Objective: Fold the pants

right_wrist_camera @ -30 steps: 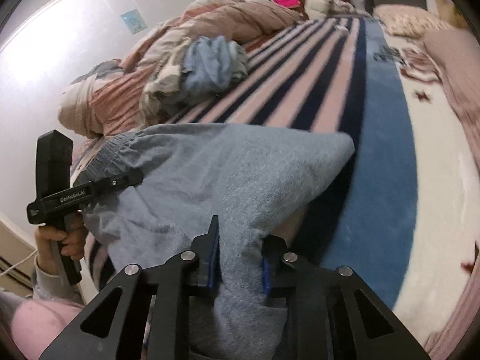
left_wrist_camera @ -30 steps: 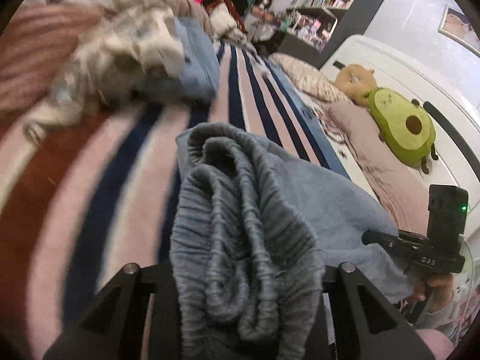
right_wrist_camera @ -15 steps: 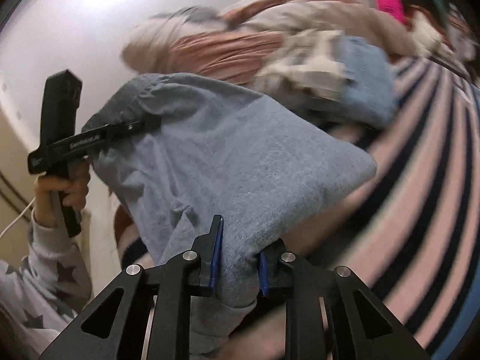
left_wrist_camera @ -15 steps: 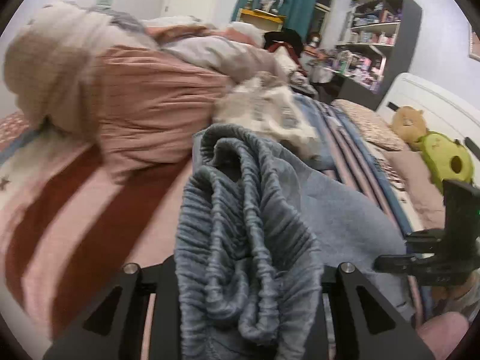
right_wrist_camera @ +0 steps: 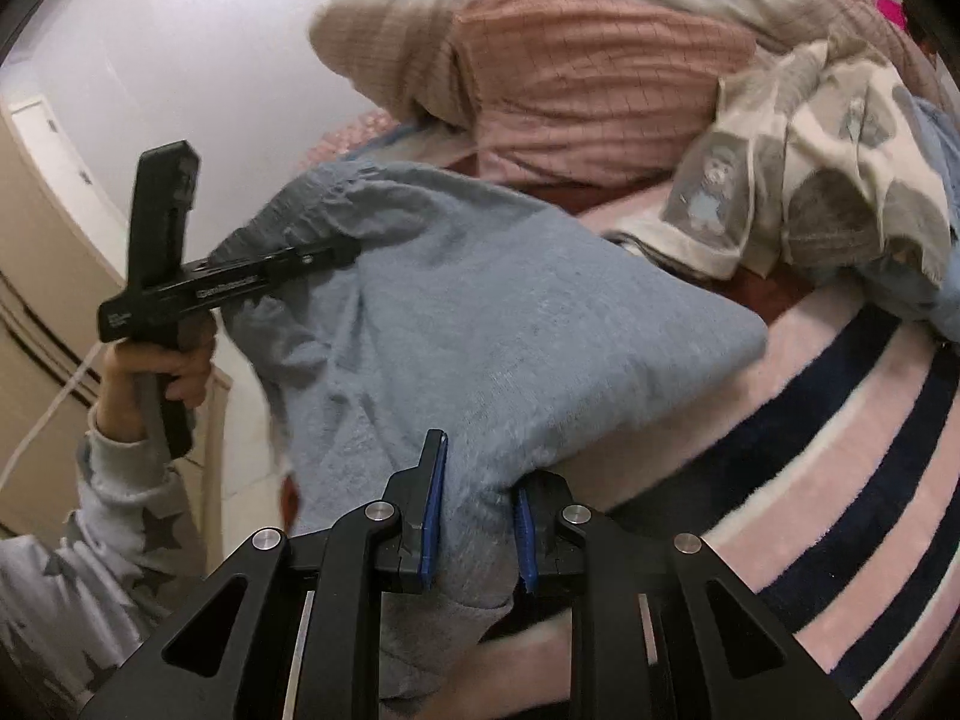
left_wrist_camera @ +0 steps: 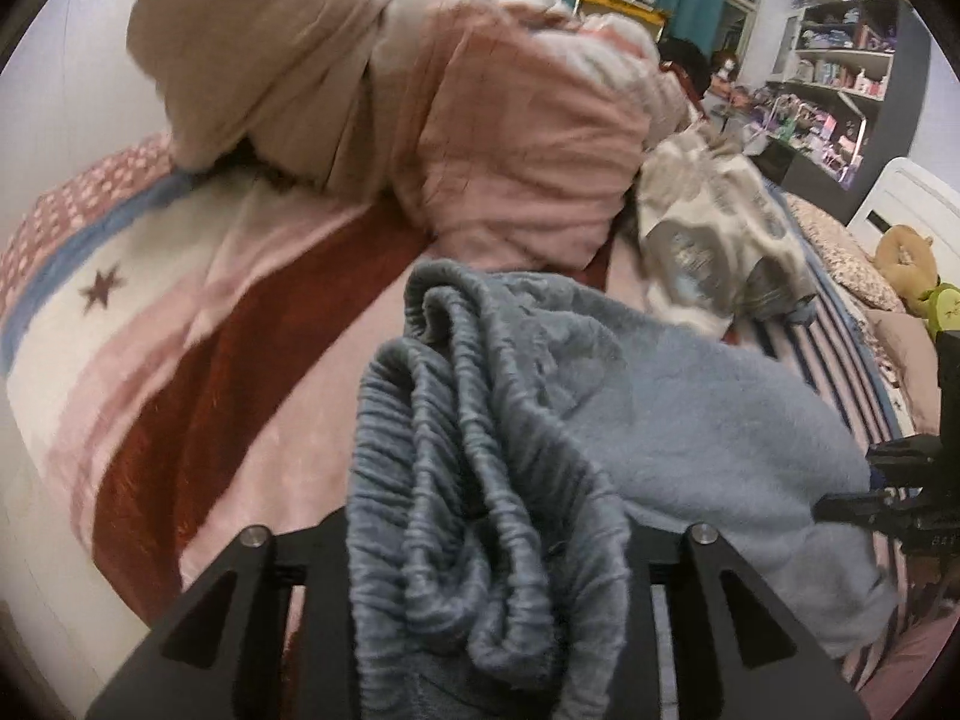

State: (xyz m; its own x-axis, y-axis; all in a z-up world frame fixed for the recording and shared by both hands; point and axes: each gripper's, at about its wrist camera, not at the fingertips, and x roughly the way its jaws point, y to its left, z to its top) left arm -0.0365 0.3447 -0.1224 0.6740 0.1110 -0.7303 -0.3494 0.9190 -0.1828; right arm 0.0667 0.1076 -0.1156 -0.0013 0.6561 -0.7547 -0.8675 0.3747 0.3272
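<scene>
The grey-blue fleece pants (left_wrist_camera: 690,420) hang folded between my two grippers above the bed. Their bunched elastic waistband (left_wrist_camera: 480,480) fills my left gripper (left_wrist_camera: 486,546), whose jaws are opening while the band still sits between them. In the right wrist view the left gripper (right_wrist_camera: 336,255) holds that waistband at the upper left, with a hand on its handle. My right gripper (right_wrist_camera: 474,516) is shut on a fold of the pants (right_wrist_camera: 510,312), its blue pads (right_wrist_camera: 433,510) pressing the cloth. The right gripper (left_wrist_camera: 840,504) shows at the left wrist view's right edge.
A pink quilt pile (left_wrist_camera: 510,138) and a patterned garment (left_wrist_camera: 708,240) lie just behind the pants. The striped blanket (right_wrist_camera: 840,480) covers the bed. A white wall (right_wrist_camera: 180,48) is at the left, with shelves (left_wrist_camera: 840,78) and plush toys (left_wrist_camera: 906,252) at the far right.
Both grippers swung to the left with the pants held between them, from over the navy-striped middle of the blanket to the red and pink end near the quilt pile and wall.
</scene>
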